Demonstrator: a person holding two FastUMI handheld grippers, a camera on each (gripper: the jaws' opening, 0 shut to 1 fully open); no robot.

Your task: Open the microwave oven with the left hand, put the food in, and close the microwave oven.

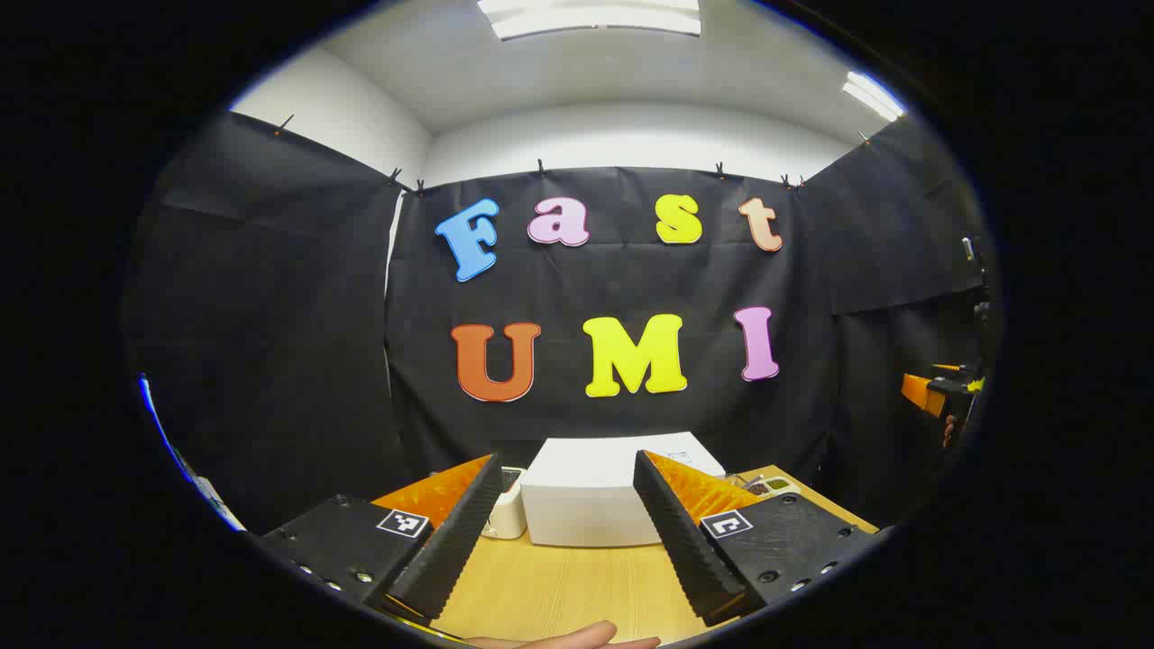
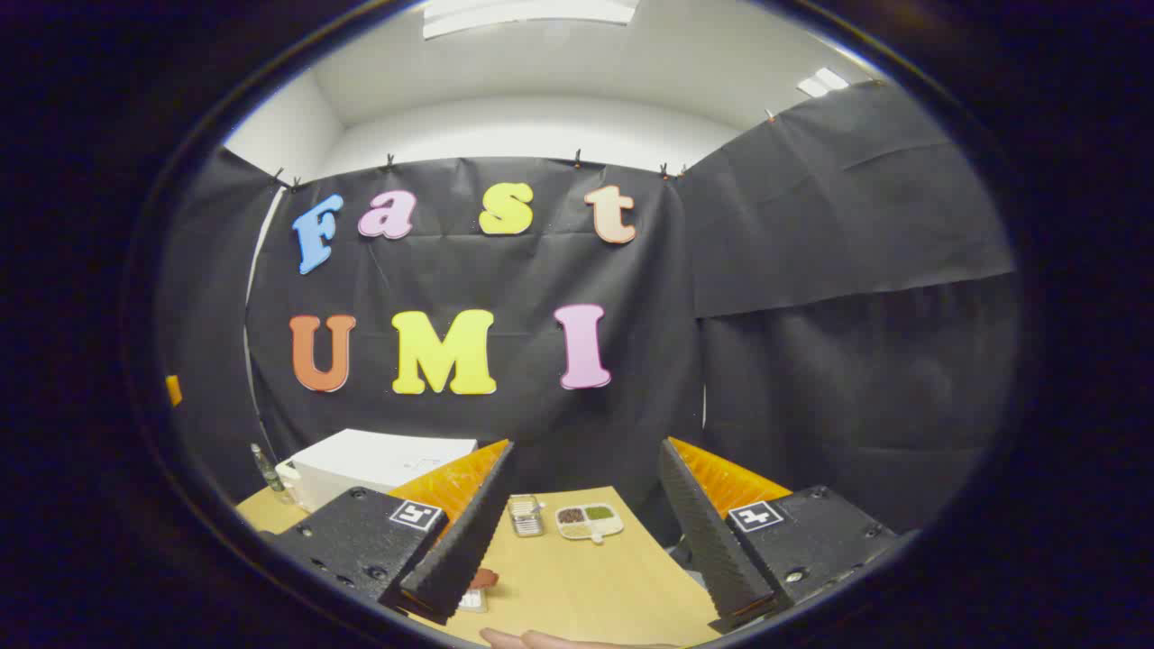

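- Microwave oven (image 1: pixel 599 505) sits closed at the back of your wooden table (image 1: pixel 577 586), framed between your left gripper (image 1: pixel 568 532) fingers, which gape apart, holding nothing.
- Your right gripper (image 2: pixel 577 532) also gapes, above a divided food tray (image 2: pixel 589 521).

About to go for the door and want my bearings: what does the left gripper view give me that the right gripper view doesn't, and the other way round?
Left gripper view: the white microwave sits straight ahead between the open fingers of the left gripper. A small white device stands at its left side, and the right gripper is far off at the right edge.
Right gripper view: a clear box and a reddish item lie near the right gripper's open fingers, and a bottle stands by the microwave.
Both: the microwave, the wooden table and the divided tray.
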